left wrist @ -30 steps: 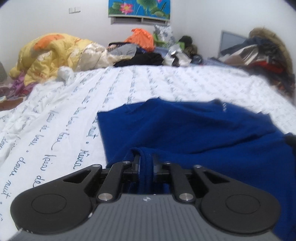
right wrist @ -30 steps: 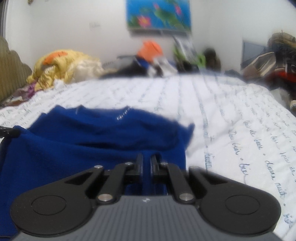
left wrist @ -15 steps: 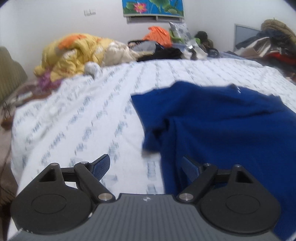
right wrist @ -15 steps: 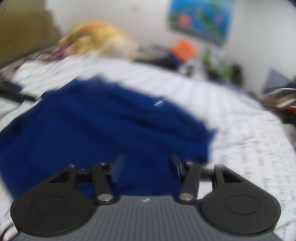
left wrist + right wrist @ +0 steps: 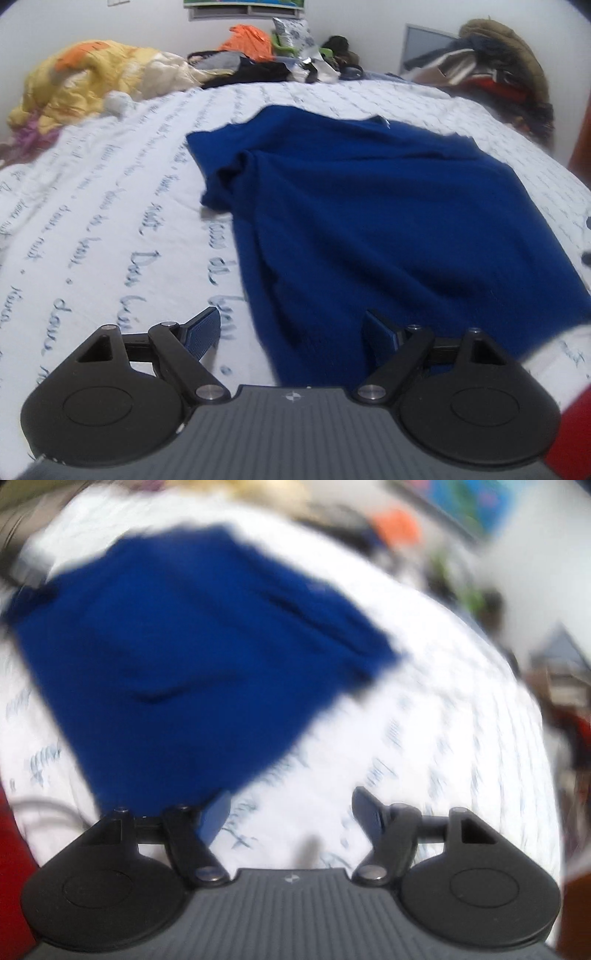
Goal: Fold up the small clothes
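The deep blue, soft-knit garment (image 5: 388,221) lay spread out and mostly flat on the white bedsheet printed with blue script (image 5: 110,206), straight ahead of the left gripper (image 5: 291,332), whose spread fingers straddled its near left edge without touching it. Its far left corner was rumpled into a loose fold, the neckline lay at the far end, and shallow creases ran across the middle. Seen from the right gripper (image 5: 291,812), the same cloth (image 5: 177,646) lay ahead and to the left, its near hem just beyond the left fingertip, heavily blurred.

Left gripper (image 5: 291,334), right gripper (image 5: 291,812): black round-lobed linkages, silver screws, blue pads, grey ribbed body; red sleeve (image 5: 569,435).
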`<act>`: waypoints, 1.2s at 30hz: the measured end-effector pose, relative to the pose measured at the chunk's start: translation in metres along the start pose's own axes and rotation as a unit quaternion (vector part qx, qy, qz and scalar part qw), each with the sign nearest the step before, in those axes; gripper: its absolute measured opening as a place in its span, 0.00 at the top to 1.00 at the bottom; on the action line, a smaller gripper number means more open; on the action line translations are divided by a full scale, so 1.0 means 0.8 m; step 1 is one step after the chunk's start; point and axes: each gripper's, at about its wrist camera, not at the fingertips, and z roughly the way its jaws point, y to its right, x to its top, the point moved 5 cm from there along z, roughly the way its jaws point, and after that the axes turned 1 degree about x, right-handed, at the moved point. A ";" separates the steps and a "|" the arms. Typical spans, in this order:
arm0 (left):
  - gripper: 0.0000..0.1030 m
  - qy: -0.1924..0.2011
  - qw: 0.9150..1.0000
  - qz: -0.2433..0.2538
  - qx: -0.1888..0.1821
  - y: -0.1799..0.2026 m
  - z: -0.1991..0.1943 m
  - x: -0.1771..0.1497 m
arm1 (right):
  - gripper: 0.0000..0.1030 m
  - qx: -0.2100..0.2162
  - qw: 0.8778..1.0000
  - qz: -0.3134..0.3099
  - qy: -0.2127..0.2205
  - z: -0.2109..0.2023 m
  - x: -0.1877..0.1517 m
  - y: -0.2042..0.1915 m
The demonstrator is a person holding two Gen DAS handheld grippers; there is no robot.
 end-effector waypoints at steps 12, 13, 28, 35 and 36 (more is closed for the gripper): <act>0.41 0.006 0.999 -0.008 -0.041 0.011 -0.016 -0.017 | 0.39 0.245 0.941 0.234 0.013 0.006 -0.036 -0.017; 0.44 0.007 0.999 -0.007 -0.043 0.016 -0.015 -0.016 | 0.43 0.245 0.941 0.233 0.014 0.011 -0.032 -0.017; 0.89 0.077 0.993 -0.026 -0.080 0.020 -0.072 0.020 | 0.94 0.272 0.923 0.257 0.093 -0.016 0.008 -0.002; 0.89 0.145 0.983 -0.021 -0.108 0.007 -0.154 0.055 | 0.93 0.283 0.919 0.225 0.155 -0.091 0.022 0.016; 0.89 0.157 0.981 -0.018 -0.114 0.007 -0.167 0.058 | 0.93 0.291 0.915 0.223 0.167 -0.102 0.023 0.018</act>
